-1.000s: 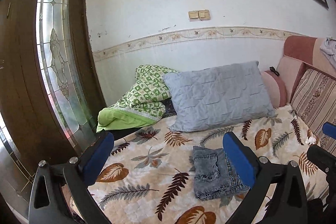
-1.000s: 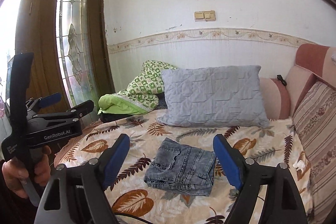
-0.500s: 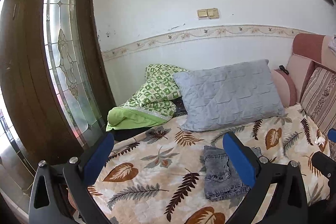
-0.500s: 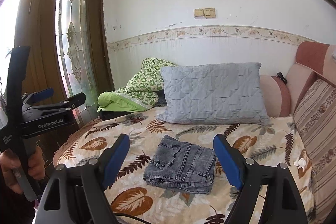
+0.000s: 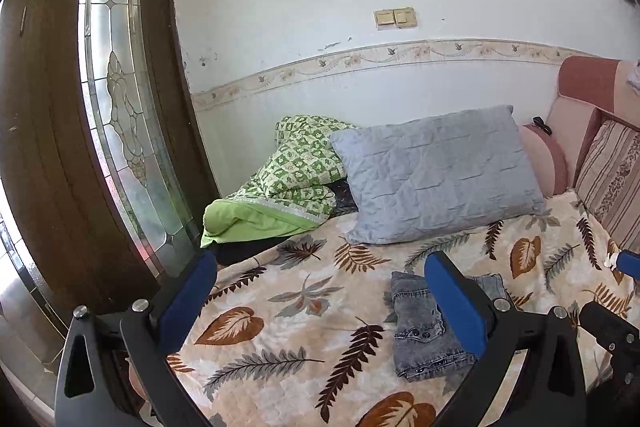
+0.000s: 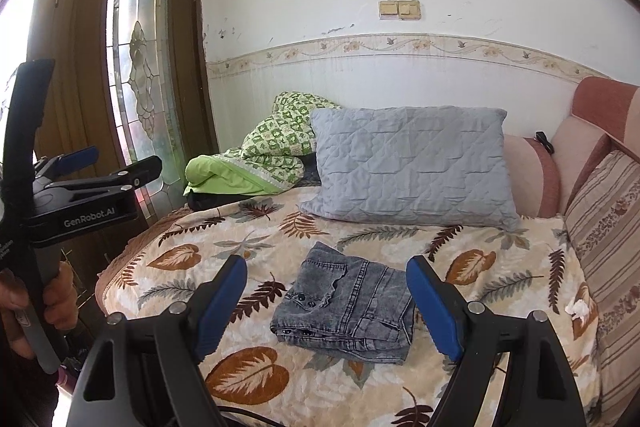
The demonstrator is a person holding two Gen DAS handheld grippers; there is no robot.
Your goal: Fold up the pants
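Covering the bed is a leaf-print bedspread [image 6: 248, 251], the landmark for everything else. At its far end a grey pillow [image 6: 408, 167] leans toward the wall, with a green checked blanket [image 6: 276, 143] bunched just beside it on the door side. Near the bedspread's front edge lie the folded grey denim pants [image 6: 348, 307], flat, well apart from the pillow. Above that front edge the right gripper [image 6: 326, 303] hangs with jaws spread wide and nothing between the pads, framing the pants. Off the door side, the left gripper [image 5: 320, 297] hangs likewise, jaws wide apart and empty, held by a hand [image 6: 52, 301].
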